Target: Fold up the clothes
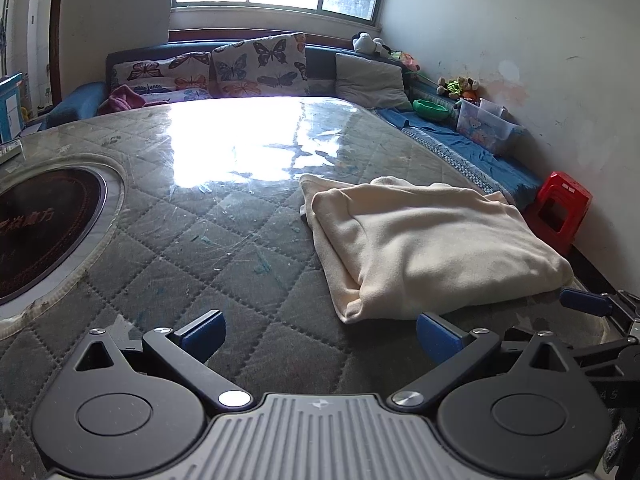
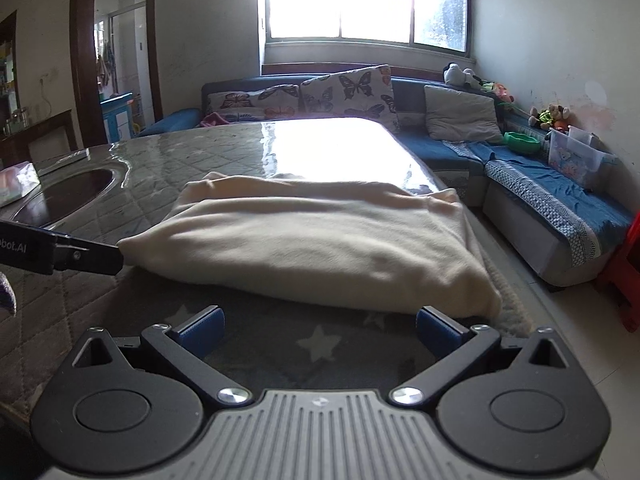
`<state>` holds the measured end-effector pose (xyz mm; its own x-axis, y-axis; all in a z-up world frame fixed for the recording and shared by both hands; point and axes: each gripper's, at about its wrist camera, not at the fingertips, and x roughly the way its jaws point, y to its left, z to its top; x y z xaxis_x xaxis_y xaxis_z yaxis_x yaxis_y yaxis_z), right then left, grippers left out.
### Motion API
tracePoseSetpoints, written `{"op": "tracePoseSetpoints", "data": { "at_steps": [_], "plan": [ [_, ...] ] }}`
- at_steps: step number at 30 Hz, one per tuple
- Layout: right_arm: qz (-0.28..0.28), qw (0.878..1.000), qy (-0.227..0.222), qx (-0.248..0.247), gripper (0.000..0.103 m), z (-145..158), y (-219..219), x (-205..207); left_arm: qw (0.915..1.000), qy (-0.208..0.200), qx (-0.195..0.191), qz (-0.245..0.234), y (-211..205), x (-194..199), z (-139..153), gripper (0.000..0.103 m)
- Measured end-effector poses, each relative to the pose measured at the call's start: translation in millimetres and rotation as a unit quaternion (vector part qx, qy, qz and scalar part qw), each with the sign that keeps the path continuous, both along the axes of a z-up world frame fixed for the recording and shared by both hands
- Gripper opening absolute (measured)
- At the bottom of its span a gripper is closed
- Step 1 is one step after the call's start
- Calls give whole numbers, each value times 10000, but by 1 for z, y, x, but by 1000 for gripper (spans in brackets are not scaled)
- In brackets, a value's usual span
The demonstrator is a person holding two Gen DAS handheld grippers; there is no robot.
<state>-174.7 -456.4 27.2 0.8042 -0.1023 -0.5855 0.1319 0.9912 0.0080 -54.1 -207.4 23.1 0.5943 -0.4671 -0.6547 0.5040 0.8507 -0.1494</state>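
A round dark inset (image 1: 44,232) is sitting at the table's (image 1: 192,248) left. The left gripper (image 1: 320,338) is hovering with fingers spread, holding nothing. Right of centre, the folded cream garment (image 1: 432,244) is lying near the table's right edge. The right gripper (image 2: 320,330) is gaping empty just before it.

Two low fisheye views, one from each gripper, face across the tabletop (image 1: 200,240) toward the window (image 2: 360,0). Both share the nearby folded cream garment (image 1: 432,248), the right view closer.
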Motion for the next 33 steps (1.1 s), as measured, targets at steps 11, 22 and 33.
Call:
{"op": "tracePoseSetpoints", "data": {
  "at_steps": [11, 22, 33],
  "plan": [
    [28, 9999, 58, 128, 103, -10, 6, -8, 9998, 57, 151, -103, -3, -12, -2, 103],
    [-81, 9998, 33, 150, 103, -12, 8, -10, 9989, 173, 233, -364, -13, -26, -7, 103],
    [-156, 9998, -3, 135, 103, -12, 16, -17, 9986, 184, 297, -400, -14, -37, -8, 103]
  ]
}}
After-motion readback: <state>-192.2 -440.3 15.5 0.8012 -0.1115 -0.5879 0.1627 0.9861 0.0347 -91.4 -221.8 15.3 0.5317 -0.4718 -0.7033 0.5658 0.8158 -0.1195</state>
